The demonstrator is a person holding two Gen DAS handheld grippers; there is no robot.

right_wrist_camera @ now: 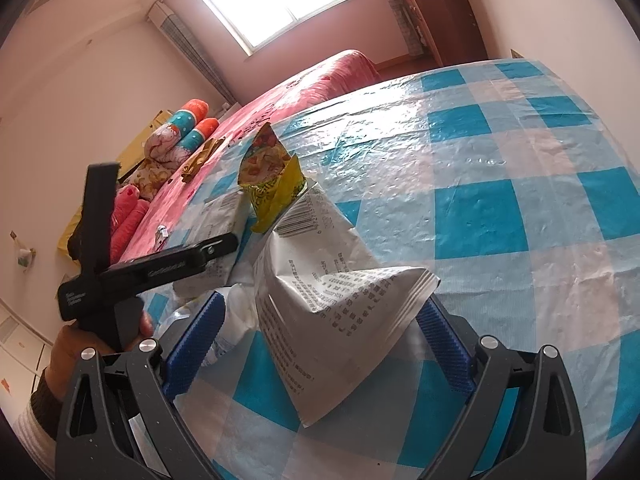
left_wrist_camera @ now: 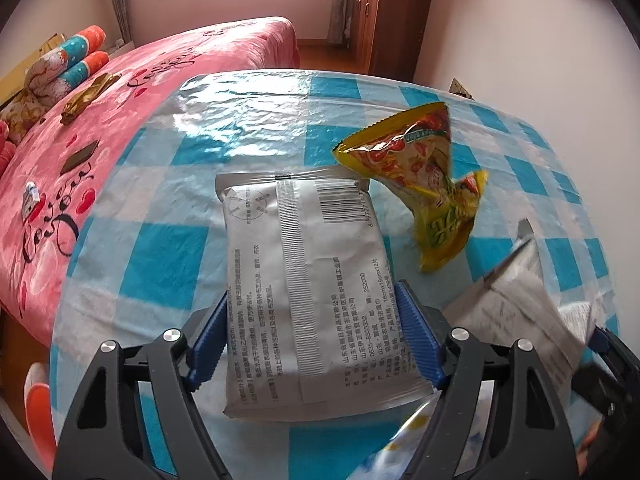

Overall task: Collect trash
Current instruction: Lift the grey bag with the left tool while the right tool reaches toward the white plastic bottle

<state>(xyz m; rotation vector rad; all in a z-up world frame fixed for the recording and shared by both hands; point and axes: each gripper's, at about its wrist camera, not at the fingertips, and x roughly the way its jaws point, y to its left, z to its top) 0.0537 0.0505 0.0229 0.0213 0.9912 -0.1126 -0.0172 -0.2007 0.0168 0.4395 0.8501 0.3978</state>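
Left wrist view: the left hand-held gripper (left_wrist_camera: pixel 310 344) has its ribbed blue pads spread either side of a flat silver foil packet (left_wrist_camera: pixel 300 280) on the desk (left_wrist_camera: pixel 168 248), whether they press it I cannot tell. Beyond it, a crumpled yellow wrapper (left_wrist_camera: pixel 432 184) stands on the glossy blue-checked cover. Right wrist view: the right hand-held gripper (right_wrist_camera: pixel 320 344) gapes around a creased silver pouch (right_wrist_camera: pixel 336 312), its contact unclear.

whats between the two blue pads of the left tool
A silver packet, printed back up with its barcode showing, lies on the checked tablecloth between the left tool pads; the left wrist view shows it.
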